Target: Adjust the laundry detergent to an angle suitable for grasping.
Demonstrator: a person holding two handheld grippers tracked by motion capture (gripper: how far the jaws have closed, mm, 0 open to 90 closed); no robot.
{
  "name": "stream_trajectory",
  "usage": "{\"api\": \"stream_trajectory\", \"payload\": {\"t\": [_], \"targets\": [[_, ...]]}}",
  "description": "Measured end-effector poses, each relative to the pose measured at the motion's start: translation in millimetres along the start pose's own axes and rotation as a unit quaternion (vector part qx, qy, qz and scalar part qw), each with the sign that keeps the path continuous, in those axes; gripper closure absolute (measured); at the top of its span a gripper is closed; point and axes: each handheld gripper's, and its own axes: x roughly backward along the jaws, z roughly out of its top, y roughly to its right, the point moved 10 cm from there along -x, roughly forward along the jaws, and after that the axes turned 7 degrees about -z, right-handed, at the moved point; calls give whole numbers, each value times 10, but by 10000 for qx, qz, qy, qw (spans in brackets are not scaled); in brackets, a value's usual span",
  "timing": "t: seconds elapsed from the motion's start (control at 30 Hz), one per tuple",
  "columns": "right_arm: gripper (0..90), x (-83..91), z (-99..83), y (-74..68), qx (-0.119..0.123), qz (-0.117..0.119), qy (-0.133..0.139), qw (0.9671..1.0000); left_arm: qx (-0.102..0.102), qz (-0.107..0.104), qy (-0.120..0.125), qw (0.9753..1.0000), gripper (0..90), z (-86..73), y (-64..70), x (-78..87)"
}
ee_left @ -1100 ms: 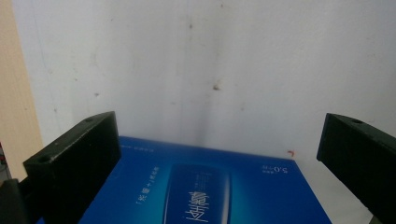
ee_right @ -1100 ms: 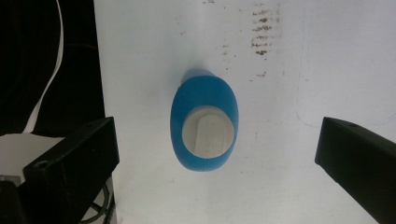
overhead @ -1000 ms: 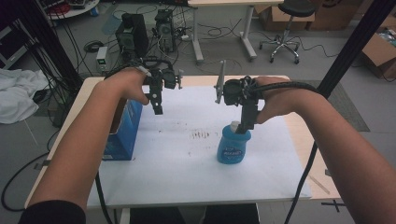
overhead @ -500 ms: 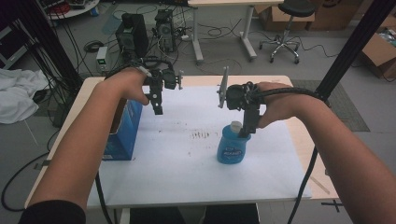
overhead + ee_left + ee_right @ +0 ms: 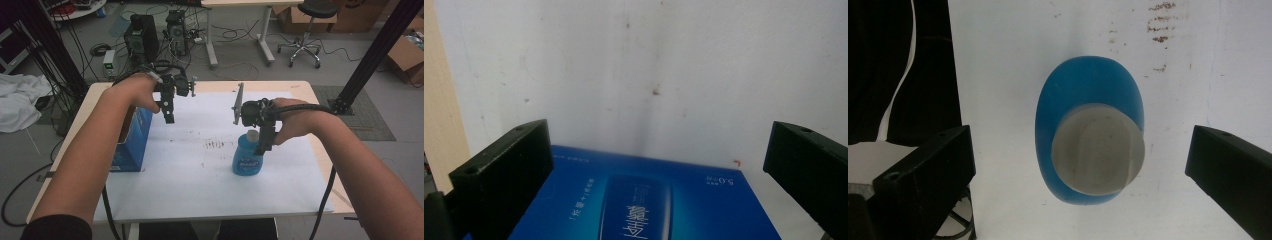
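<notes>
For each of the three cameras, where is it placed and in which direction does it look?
High view: above the person's side, looking forward and down at the table; both forearms, left gripper, right gripper.
Left gripper view: on the left gripper, facing the blue box, shared with the high view.
Right gripper view: looking straight down on the blue bottle, shared likewise.

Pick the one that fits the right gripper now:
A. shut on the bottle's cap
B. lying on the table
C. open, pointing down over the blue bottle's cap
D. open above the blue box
C: the right gripper looks straight down on the blue bottle, jaws wide apart either side of its grey cap.
</notes>
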Motion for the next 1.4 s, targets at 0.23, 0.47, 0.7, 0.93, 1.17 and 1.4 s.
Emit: {"api": "stream_trajectory", "payload": {"t": [0.23,0.47,0.7,0.93,1.17,1.4], "targets": [[0,-121,-23,-26,-25,50,13,10000,1,-12,-6,10000,1,7,11,-13],[0,-236,-45,-47,-48,74,-1,10000,-1,3,0,10000,1,15,19,-13],[0,-315,-39,-52,-62,37,11,10000,-12,23,4,10000,1,25,22,-14],[0,-395,-50,-35,-76,12,25,10000,-26,30,-12,10000,1,18,22,-11],[0,-437,-37,-25,-67,-14,40,10000,-18,25,-29,10000,1,7,17,-14],[0,-469,-47,-20,-69,-9,46,10000,-26,15,-11,10000,1,14,15,-37]]}}
